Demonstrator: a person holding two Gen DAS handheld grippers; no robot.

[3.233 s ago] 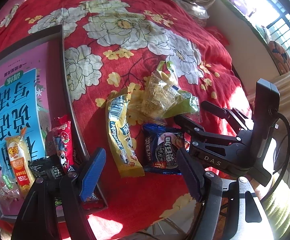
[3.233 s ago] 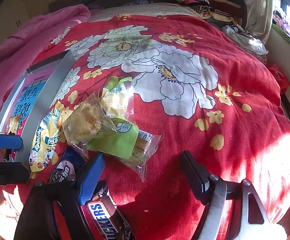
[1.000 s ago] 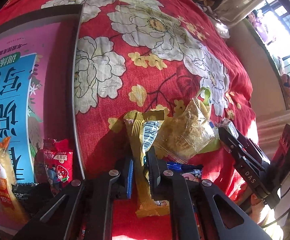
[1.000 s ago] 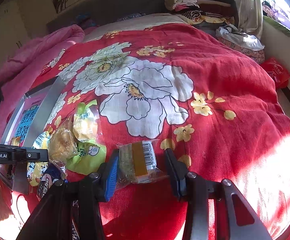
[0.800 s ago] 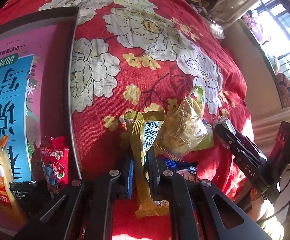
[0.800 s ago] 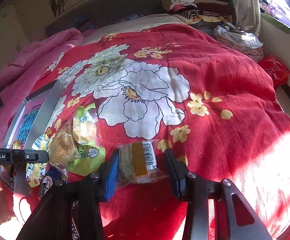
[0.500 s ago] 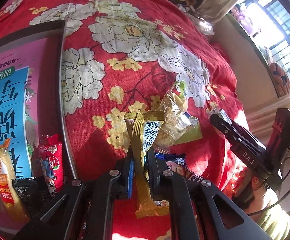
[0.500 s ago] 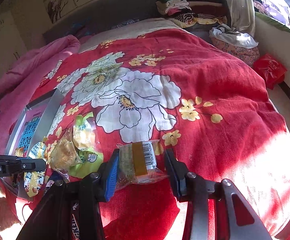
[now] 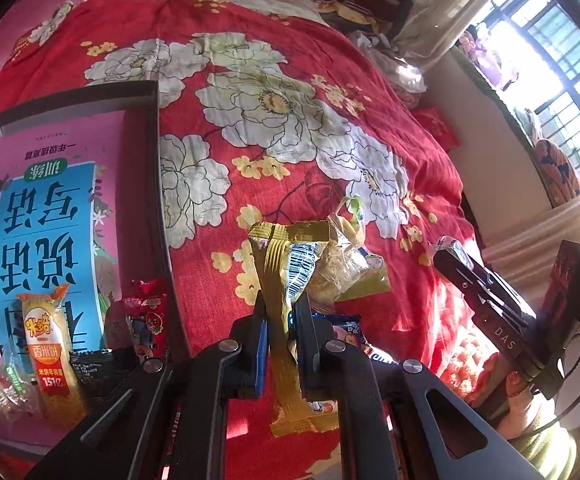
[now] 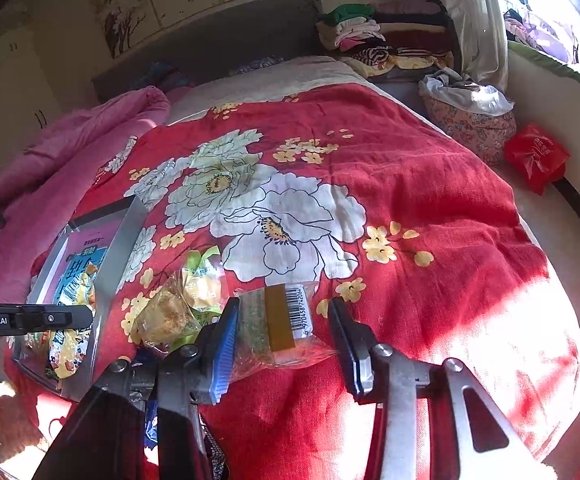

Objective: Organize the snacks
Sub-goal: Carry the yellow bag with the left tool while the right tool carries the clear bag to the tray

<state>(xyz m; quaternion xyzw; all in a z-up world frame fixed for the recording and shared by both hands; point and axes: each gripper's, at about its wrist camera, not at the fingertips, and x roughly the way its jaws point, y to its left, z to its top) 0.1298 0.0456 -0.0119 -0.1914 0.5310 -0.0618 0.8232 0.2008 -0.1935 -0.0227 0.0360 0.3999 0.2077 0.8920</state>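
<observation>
Yellow-gold snack packet: long crinkled foil wrapper, white barcode panel near its top, crimped ends. Pinched across its middle by the left tongs, whose pads are closed tight on it; the packet stands upright, its lower end hanging below the pads.

Clear cake packet: see-through wrapper, brown band, white barcode label. Gripped between the pads of the right tongs, part-way open around its width.

Loose snacks on the bed: two clear bags with green print just beside the right tongs, a blue packet just beyond the left tongs.

Shallow box: grey rim, pink and blue printed floor, lying at the left of the red flowered bedspread. Its near end holds a yellow bar, a red packet and a black packet; the far half of its floor is bare.

Bedspread beyond the snacks lies open up to the pink quilt and folded clothes.
</observation>
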